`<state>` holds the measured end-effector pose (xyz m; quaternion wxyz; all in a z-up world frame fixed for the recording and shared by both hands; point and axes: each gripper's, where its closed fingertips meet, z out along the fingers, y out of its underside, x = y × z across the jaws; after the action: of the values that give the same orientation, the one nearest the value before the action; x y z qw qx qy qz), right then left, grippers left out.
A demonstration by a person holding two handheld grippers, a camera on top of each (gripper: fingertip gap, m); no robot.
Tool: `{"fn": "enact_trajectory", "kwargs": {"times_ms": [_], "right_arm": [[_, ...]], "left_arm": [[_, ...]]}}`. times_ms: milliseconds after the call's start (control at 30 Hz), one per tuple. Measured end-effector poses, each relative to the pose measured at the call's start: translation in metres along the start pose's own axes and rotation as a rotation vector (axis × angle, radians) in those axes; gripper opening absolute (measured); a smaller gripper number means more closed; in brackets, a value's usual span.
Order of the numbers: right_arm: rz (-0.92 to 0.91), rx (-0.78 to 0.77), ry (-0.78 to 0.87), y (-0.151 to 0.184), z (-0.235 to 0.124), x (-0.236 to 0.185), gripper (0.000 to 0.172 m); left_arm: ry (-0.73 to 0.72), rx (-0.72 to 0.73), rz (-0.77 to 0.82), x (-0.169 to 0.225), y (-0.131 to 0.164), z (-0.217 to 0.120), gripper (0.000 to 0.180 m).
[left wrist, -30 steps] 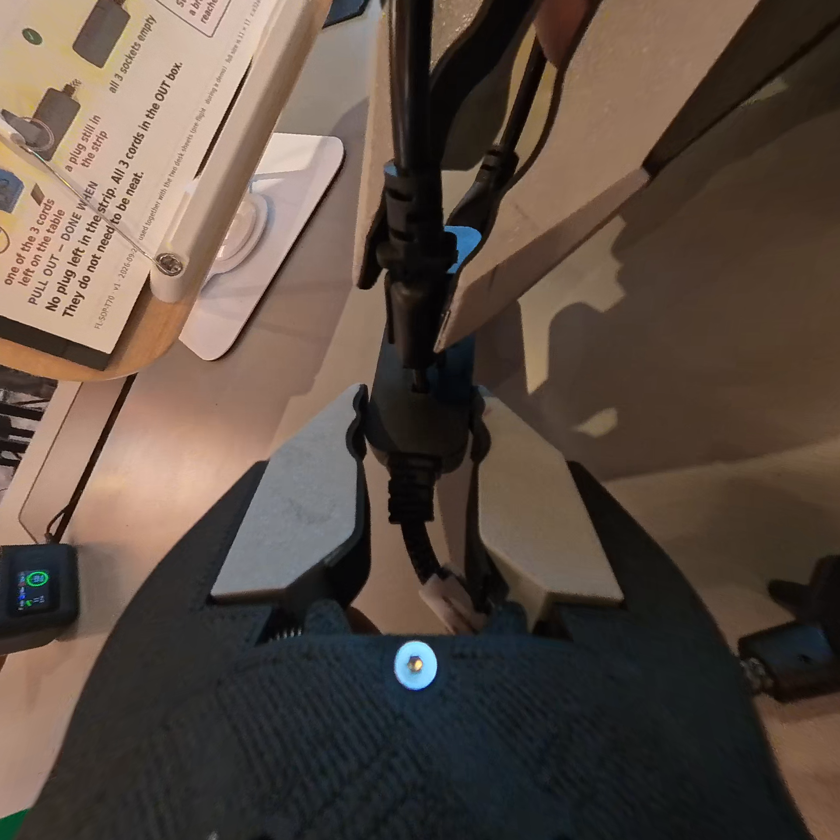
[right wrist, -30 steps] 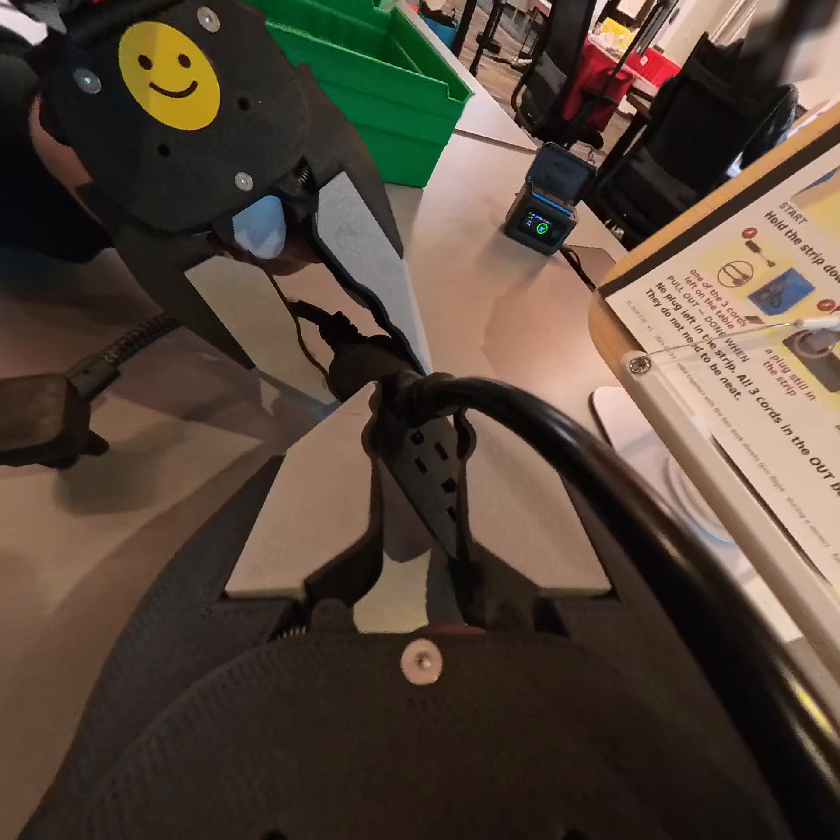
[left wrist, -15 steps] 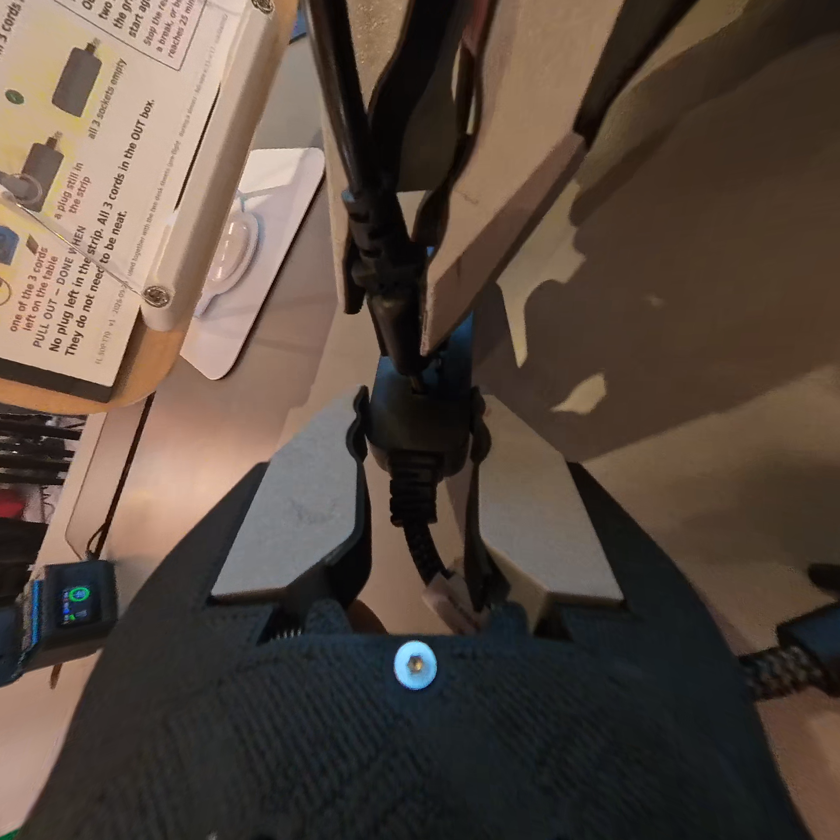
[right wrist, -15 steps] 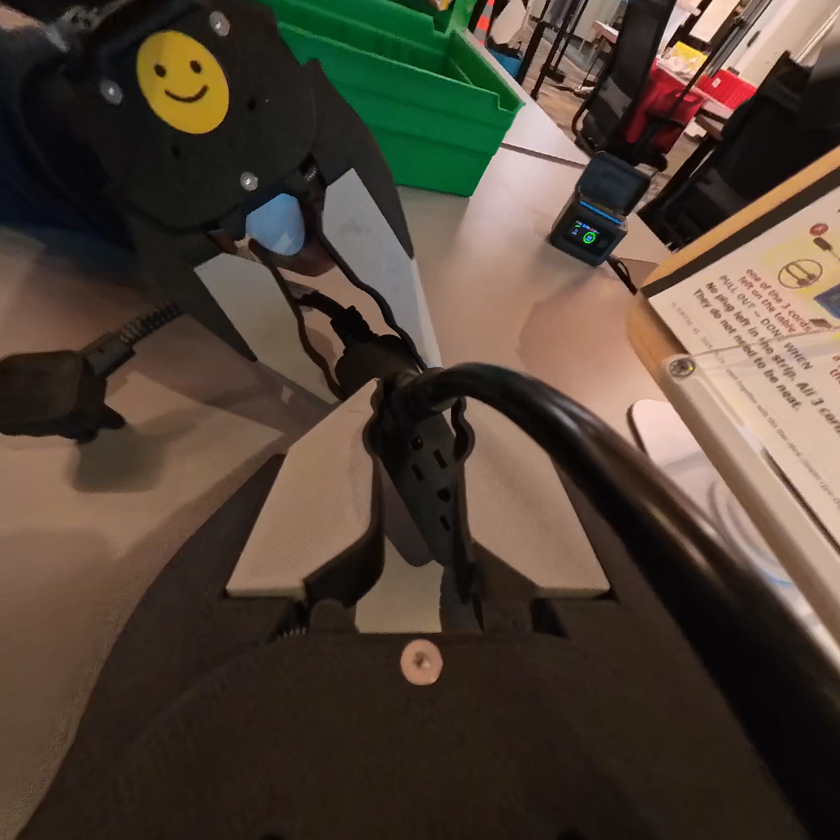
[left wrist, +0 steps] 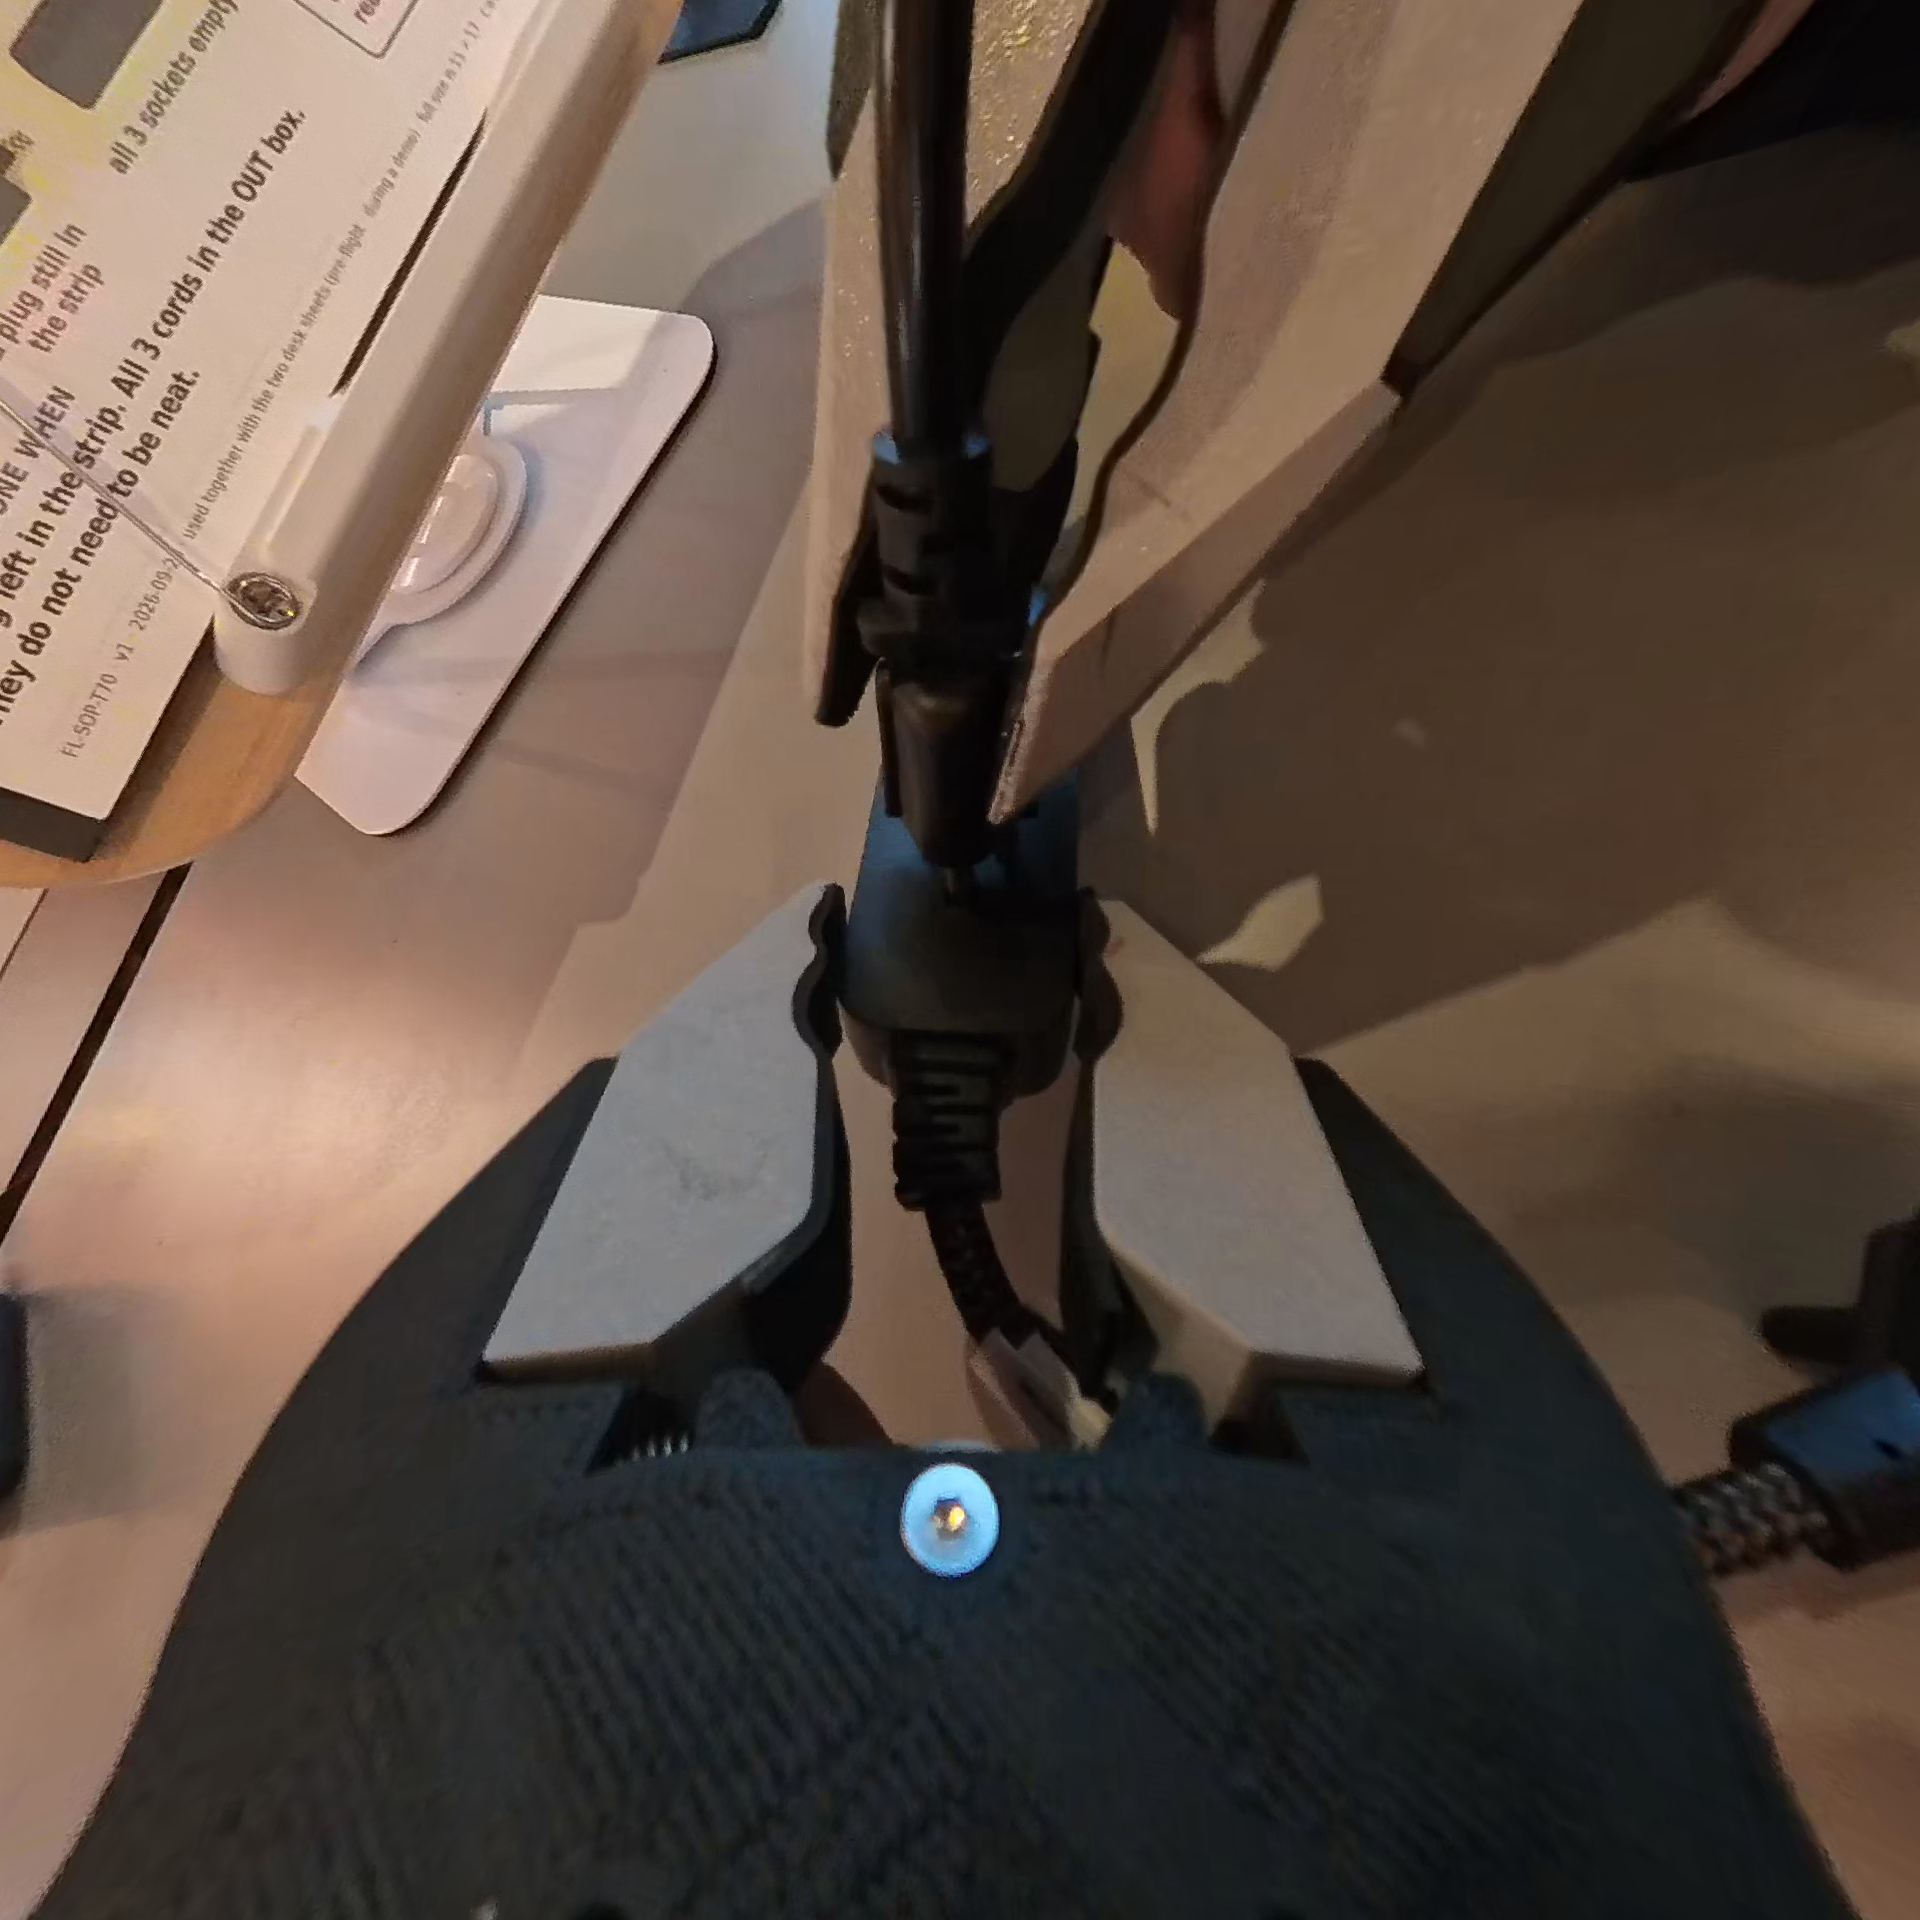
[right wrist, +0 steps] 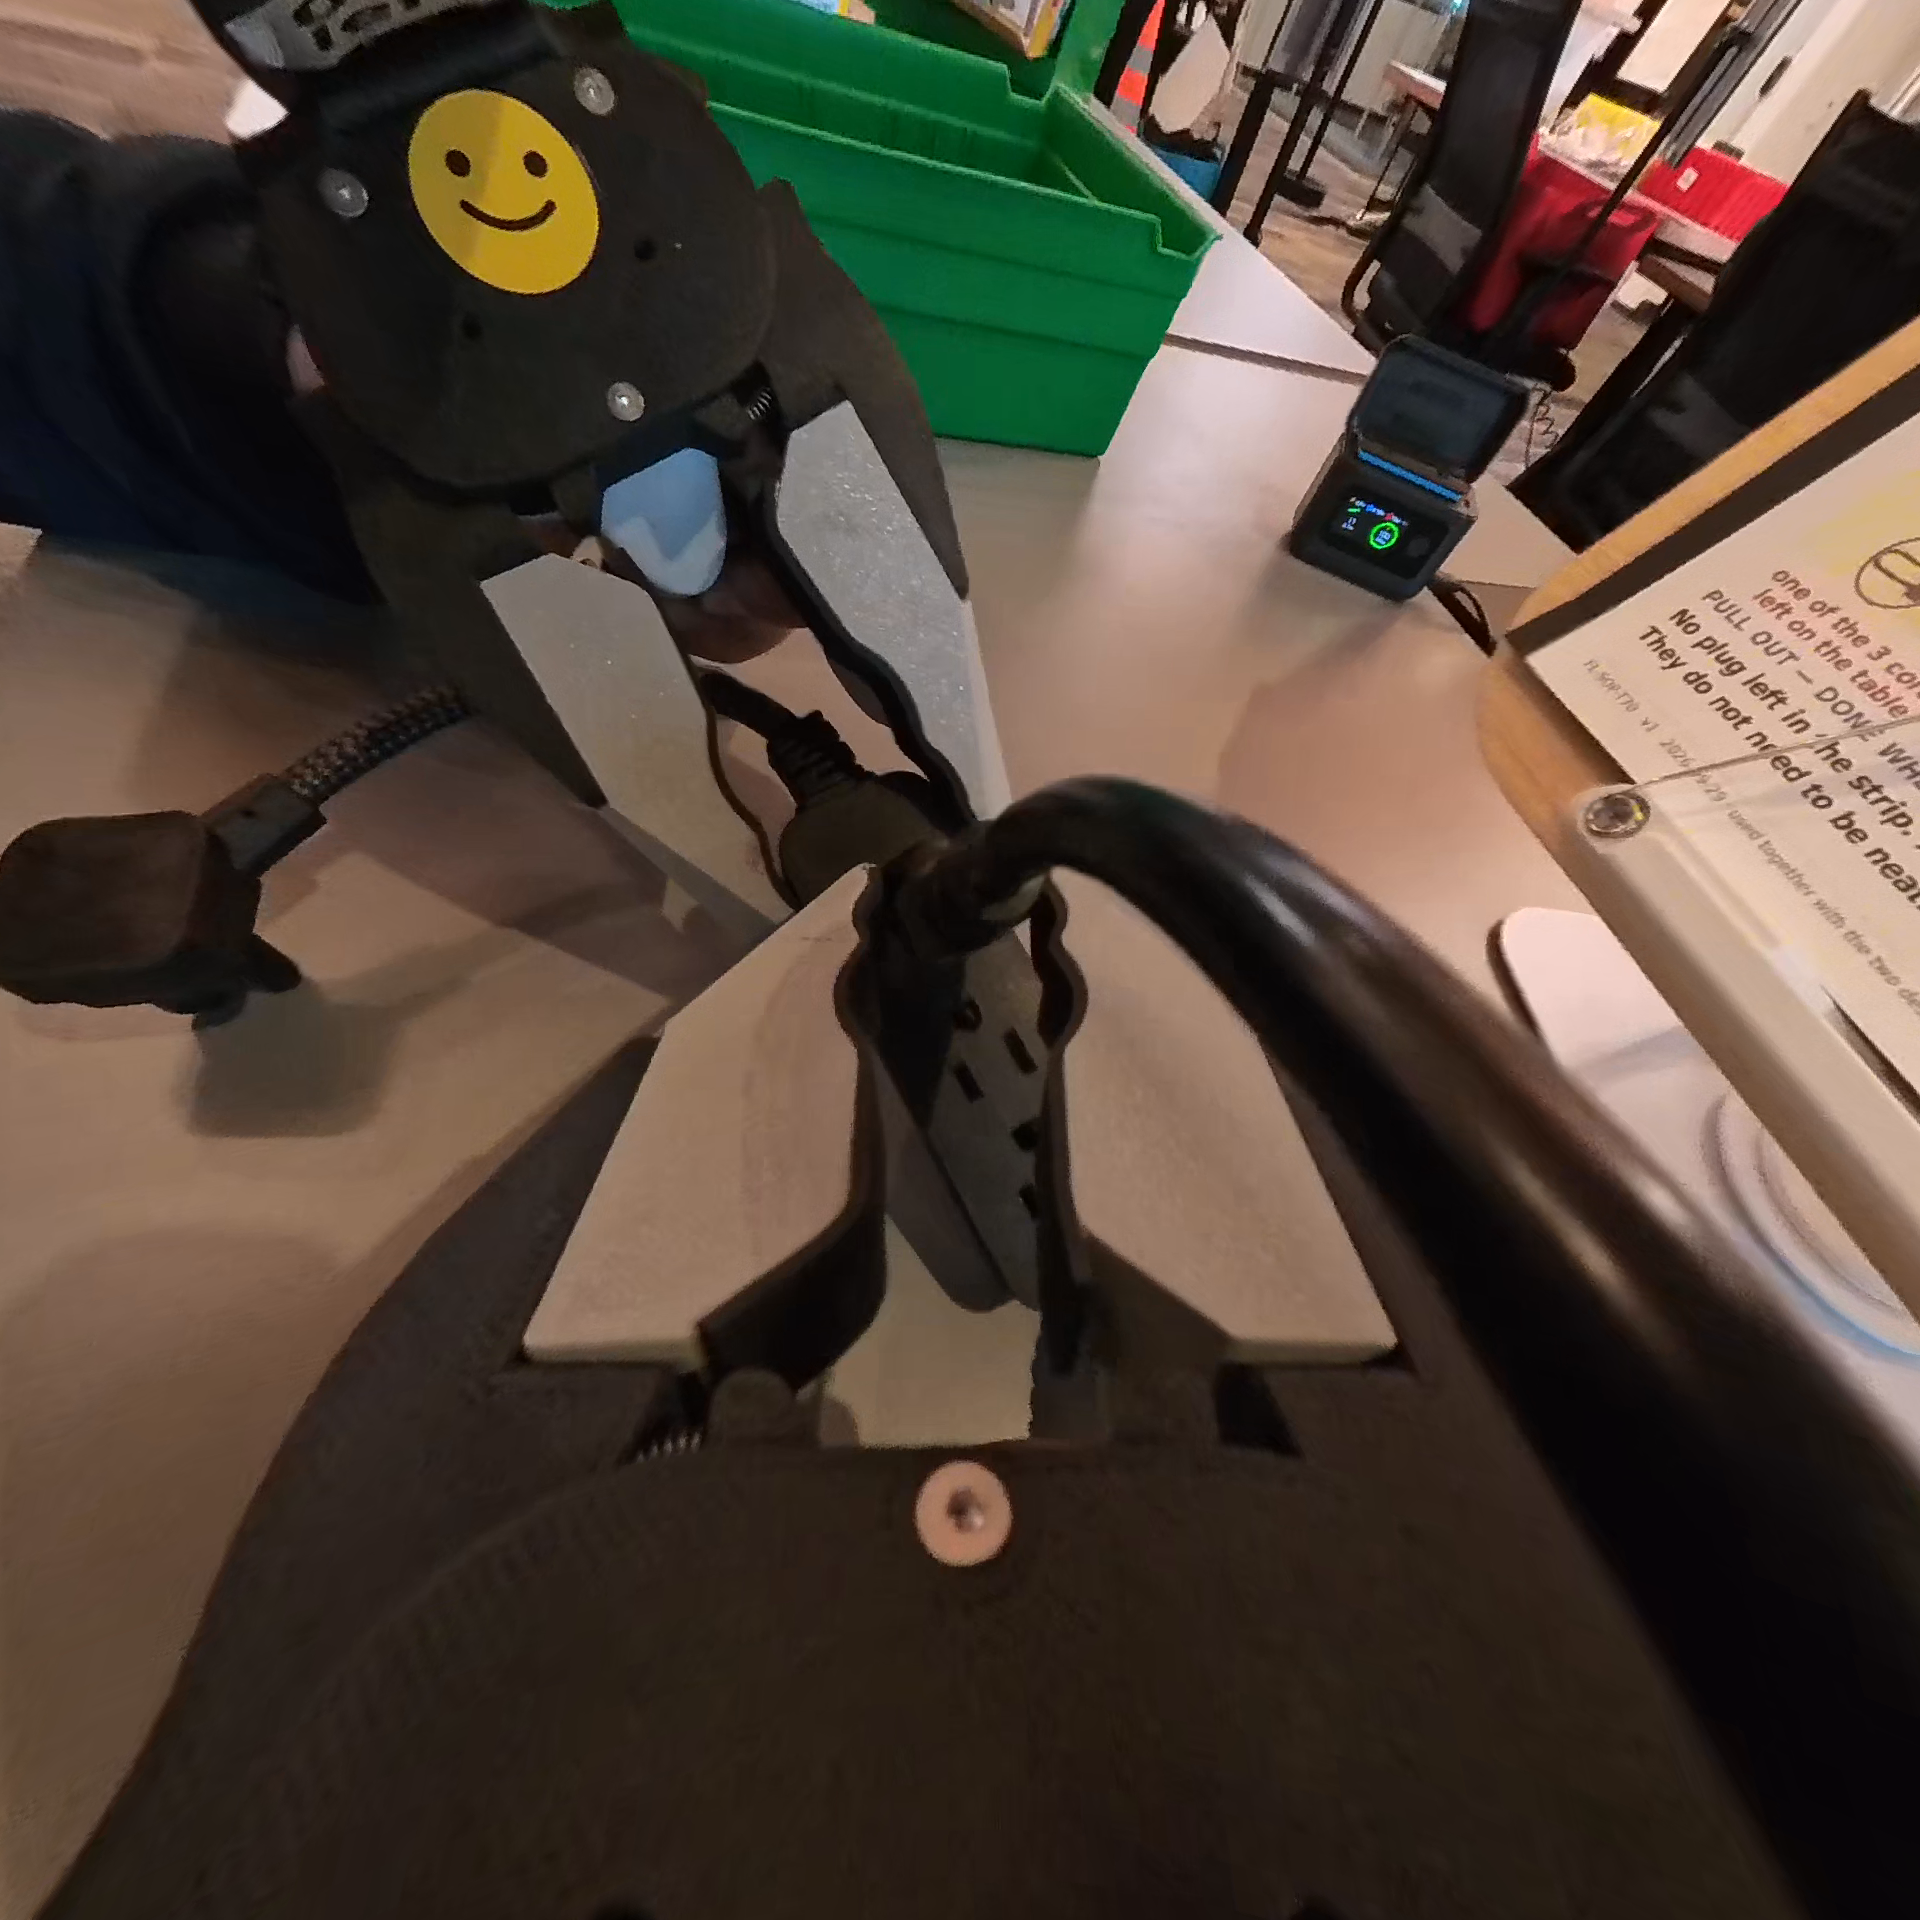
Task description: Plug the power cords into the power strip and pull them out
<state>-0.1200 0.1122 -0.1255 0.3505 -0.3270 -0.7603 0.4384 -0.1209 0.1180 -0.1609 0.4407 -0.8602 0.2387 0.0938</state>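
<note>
- Table (right wrist: 1143, 582): I note a pale worktop carrying a green bin (right wrist: 987, 208) at the far side, a small black device with a lit screen (right wrist: 1387, 520) beyond the grippers, and a tilted instruction board (left wrist: 156, 416) on a white stand.
- Right gripper (right wrist: 961, 997): its two pads are pressed against the sides of the black power strip (right wrist: 987, 1122). The strip's long axis runs along the fingers, sockets facing up and slightly to the right in the right wrist view. Its thick black lead (right wrist: 1351, 1018) leaves the far end and arches back over the right finger.
- Left gripper (left wrist: 956, 966): clamped on a black plug (left wrist: 956, 977), both pads bearing on its flanks. Its braided cord (left wrist: 971, 1268) trails back between the fingers.
- Governing relation: the two grippers face each other nose to nose. The plug lies directly ahead of the strip's far end, nearly touching it; in the left wrist view the strip's tip sits just above the plug's front face.
- Judgement: plug axis and strip axis look close to collinear, whereas the socket faces lie along the strip's side. I expect the next move needs the plug turned square to a socket face. Whether any prong is seated, I cannot tell.
- Second plug (right wrist: 114, 904): a loose black plug on a braided cord lies on the table, well left of both grippers.
</note>
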Motion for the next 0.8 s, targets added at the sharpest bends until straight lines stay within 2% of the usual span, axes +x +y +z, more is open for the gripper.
{"fn": "enact_trajectory", "kwargs": {"times_ms": [33,233,433,567,667,800], "right_arm": [[0.000,0.002,0.003,0.000,0.001,0.000,0.026],[0.119,0.042,-0.005,-0.006,-0.001,0.011,0.025],[0.214,0.099,-0.044,-0.016,-0.003,0.011,0.024],[0.292,0.148,-0.060,-0.019,-0.009,0.018,0.024],[0.323,0.151,-0.057,-0.015,-0.011,0.024,0.025],[0.286,0.097,-0.018,-0.005,-0.005,0.026,0.021]], "left_arm": [[-0.002,0.001,-0.003,0.000,0.001,0.000,0.040],[0.017,0.024,-0.084,-0.008,-0.005,-0.002,0.041],[0.065,0.127,-0.186,-0.011,-0.015,-0.015,0.043],[0.107,0.190,-0.264,-0.021,-0.018,-0.030,0.059],[0.166,0.222,-0.354,-0.032,-0.012,-0.045,0.062],[0.175,0.164,-0.449,-0.044,0.008,-0.043,0.063]]}}
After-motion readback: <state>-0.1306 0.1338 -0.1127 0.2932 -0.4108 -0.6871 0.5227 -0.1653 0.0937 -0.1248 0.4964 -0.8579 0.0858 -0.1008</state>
